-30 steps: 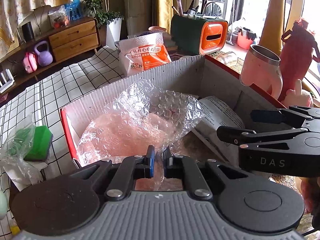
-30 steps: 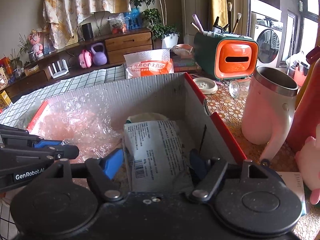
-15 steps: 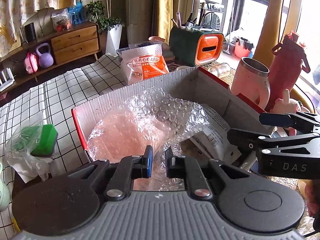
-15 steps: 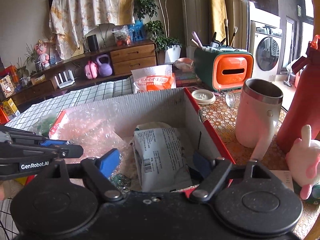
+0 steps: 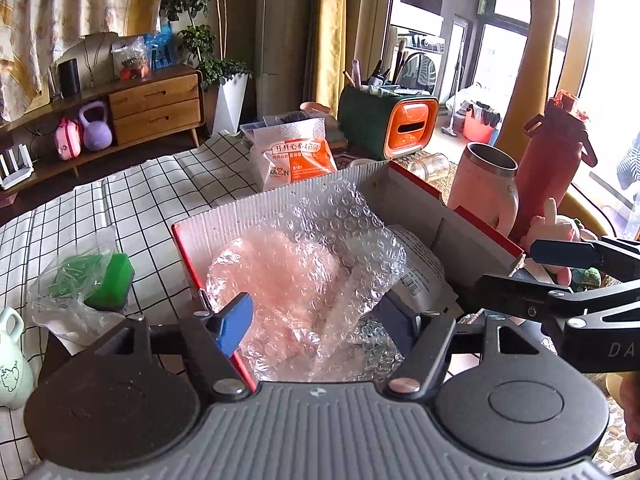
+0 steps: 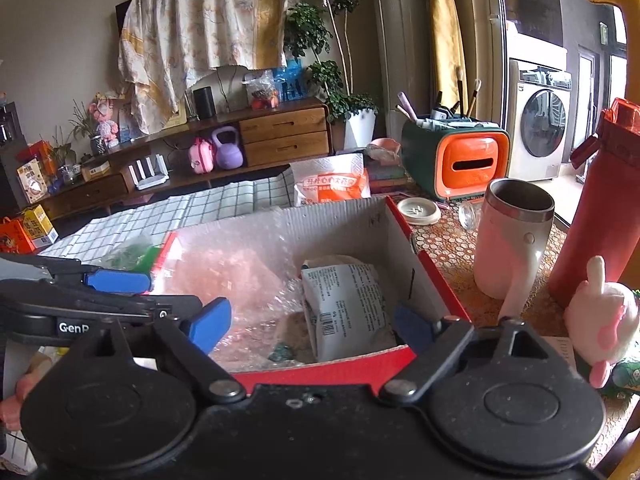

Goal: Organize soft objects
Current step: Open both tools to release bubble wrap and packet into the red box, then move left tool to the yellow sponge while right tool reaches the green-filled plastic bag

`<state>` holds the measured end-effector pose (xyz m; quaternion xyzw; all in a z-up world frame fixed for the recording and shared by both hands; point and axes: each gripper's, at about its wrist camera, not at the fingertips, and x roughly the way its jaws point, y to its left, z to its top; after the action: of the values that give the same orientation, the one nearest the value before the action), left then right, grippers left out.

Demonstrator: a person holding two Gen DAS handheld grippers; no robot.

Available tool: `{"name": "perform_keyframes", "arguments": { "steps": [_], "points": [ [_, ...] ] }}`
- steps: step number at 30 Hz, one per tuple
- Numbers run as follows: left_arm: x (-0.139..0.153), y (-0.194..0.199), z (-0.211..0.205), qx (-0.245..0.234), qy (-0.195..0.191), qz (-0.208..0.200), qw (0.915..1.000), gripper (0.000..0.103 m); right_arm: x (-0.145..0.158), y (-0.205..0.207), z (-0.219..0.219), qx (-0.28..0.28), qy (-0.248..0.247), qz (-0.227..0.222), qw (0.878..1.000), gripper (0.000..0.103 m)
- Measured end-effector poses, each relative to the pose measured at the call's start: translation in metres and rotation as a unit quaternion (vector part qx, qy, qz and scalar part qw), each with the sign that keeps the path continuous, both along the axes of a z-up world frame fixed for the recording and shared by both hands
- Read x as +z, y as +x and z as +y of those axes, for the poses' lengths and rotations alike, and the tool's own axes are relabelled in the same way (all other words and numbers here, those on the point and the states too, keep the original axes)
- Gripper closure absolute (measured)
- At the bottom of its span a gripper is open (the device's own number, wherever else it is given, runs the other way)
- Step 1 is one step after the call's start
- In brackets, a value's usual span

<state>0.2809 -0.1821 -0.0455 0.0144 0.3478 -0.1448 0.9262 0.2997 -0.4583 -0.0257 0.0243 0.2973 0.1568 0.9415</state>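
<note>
- Jaws of the left gripper [image 5: 316, 322], pinched nearly shut on the bubble wrap [image 5: 316, 268] a second ago, are seen opening; the wrap lies released between and beyond them.
- Jaws of the right gripper [image 6: 312, 322] are opening wider as well, with nothing pressed; the white packet [image 6: 346, 304] lies just ahead.
- Both items are seen inside the cardboard box [image 6: 280, 232], viewed from higher than before.
- A pink mug [image 6: 512, 240] stands right of the box.

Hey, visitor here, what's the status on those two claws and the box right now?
Left gripper and right gripper opening, nothing pinched. Bubble wrap and white packet lie in the box. Nothing in the way.
</note>
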Motion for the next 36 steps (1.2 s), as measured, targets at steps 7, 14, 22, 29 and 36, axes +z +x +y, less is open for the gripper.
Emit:
{"name": "perform_keyframes", "arguments": {
  "steps": [7,14,22,29,36],
  "points": [
    [0.017,-0.029,0.028,0.009,-0.015,-0.013,0.9998,0.029,0.016,-0.023,0.012,0.026,0.019,-0.019,0.999,0.001],
    [0.029,-0.060,0.064,0.033,-0.029,-0.023,0.9988,0.022,0.030,-0.048,0.039,0.069,0.023,-0.038,0.997,0.000],
    [0.033,-0.094,0.111,0.067,-0.038,-0.032,0.9965,0.016,0.038,-0.067,0.068,0.086,0.046,-0.042,0.994,0.000],
    [0.026,-0.117,0.156,0.113,-0.066,-0.034,0.9908,0.001,0.037,-0.080,0.099,0.105,0.048,-0.036,0.993,0.000],
    [0.011,-0.136,0.185,0.147,-0.054,-0.059,0.9859,0.000,0.034,-0.084,0.128,0.124,0.042,-0.026,0.991,0.000]
  ]
}}
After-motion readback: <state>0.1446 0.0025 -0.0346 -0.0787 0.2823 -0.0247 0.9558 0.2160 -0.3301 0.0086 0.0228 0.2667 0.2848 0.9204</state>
